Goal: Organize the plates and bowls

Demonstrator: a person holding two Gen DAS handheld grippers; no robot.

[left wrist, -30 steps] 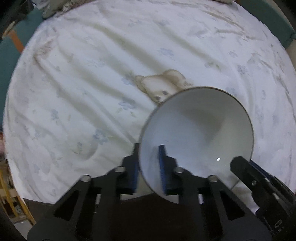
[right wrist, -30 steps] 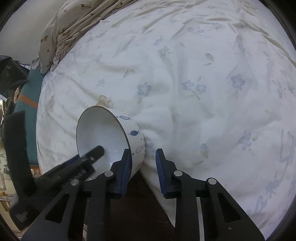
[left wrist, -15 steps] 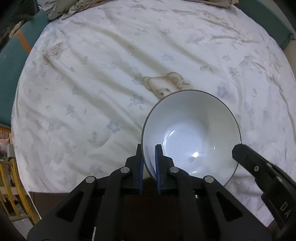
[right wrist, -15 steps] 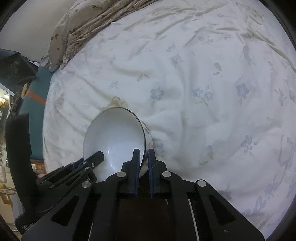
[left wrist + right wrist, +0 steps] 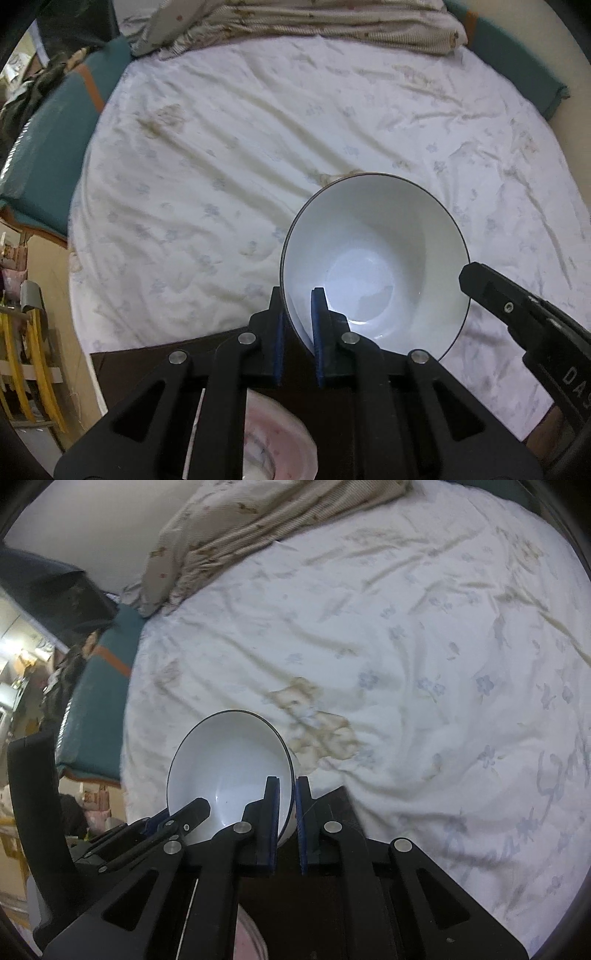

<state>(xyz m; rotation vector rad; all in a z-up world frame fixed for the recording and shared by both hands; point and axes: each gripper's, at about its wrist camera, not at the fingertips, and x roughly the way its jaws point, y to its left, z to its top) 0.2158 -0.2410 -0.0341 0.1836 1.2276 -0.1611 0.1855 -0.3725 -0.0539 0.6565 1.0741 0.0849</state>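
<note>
Bowl: white bowl, dark rim, tilted, held above the bed near its front edge.
Left tool: left tool pinching the bowl's near-left rim, one finger inside, one outside.
Right tool: right tool pinching the opposite rim the same way.
Bed: wrinkled white floral sheet, striped blanket bunched at the far end.
Below: pink-and-white dish beneath the left tool, partly hidden.
</note>
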